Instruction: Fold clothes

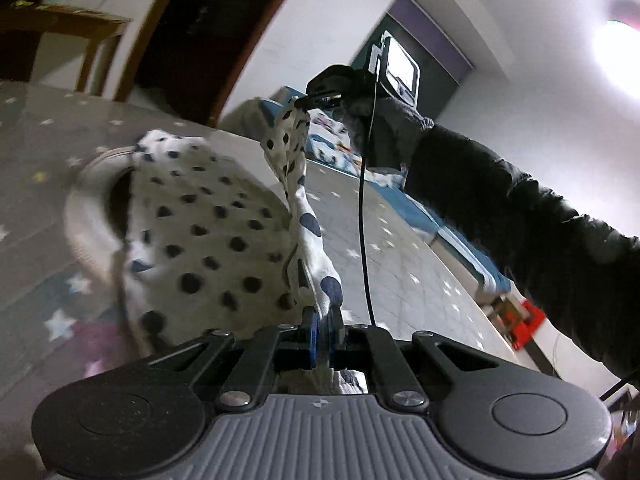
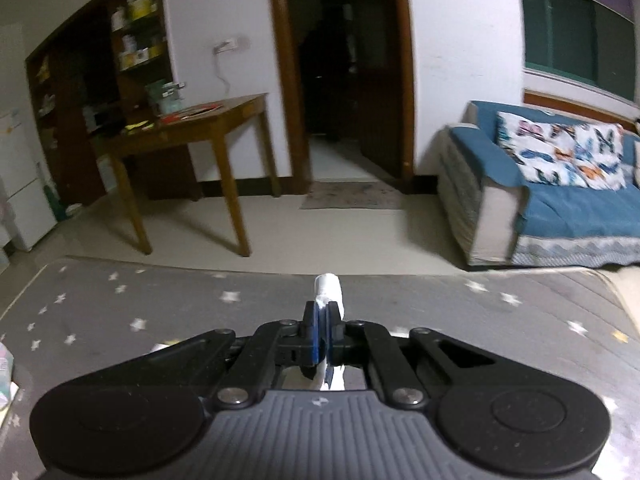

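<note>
A white garment with dark blue dots [image 1: 208, 232] hangs lifted above the grey star-patterned surface [image 1: 36, 152]. My left gripper [image 1: 326, 316] is shut on one edge of it. In the left wrist view my right gripper [image 1: 316, 101] is up and ahead, shut on the other end, and the cloth stretches between the two. In the right wrist view my right gripper [image 2: 325, 312] is shut on a small roll of the white cloth [image 2: 329, 286]; the rest of the garment is hidden below it.
The grey star-patterned surface [image 2: 160, 308] spreads below both grippers. A wooden table [image 2: 188, 128] stands at the back left, a dark doorway [image 2: 340, 72] in the middle, a blue sofa [image 2: 560, 200] with a butterfly cushion on the right. A black cable [image 1: 362, 220] hangs from the right gripper.
</note>
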### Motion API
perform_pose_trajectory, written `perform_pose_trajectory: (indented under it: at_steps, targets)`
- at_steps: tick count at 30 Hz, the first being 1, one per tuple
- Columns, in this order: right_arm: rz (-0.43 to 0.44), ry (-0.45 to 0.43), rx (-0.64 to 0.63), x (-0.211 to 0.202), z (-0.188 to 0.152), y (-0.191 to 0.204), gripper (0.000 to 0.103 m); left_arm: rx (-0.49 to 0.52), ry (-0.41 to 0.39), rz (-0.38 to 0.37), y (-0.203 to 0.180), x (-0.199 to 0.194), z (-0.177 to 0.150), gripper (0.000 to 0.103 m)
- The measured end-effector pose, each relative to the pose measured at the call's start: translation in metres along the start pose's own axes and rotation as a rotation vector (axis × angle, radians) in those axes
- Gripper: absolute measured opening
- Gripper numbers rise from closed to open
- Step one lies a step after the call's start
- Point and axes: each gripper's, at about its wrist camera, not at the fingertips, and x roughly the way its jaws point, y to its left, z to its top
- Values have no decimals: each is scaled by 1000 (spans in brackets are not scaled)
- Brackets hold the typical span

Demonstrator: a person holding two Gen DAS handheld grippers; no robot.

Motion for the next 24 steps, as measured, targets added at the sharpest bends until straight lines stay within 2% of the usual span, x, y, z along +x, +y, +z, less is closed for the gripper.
perform_pose_trajectory:
  at_steps: [4,9,14,16,19,24]
  targets:
    - [33,10,-35,20,3,46,3,-56,-27,20,18,-13,-3,5]
    - [58,43,-88,52,-4,103,3,-126,-21,56,37,-20,-11,6]
    - [214,75,-94,67,-18,143,7,-164,-9,94,47,-26,-19,6]
    - [242,80,-102,63,-19,146,8,-171,3,107,50,-28,-24,6]
    - [223,87,-152,55,-15,141,9,-171,16,114,52,-29,-27,6]
    - [127,125,-218,46,-20,108,9,-152,6,129,53,-34,-20,9]
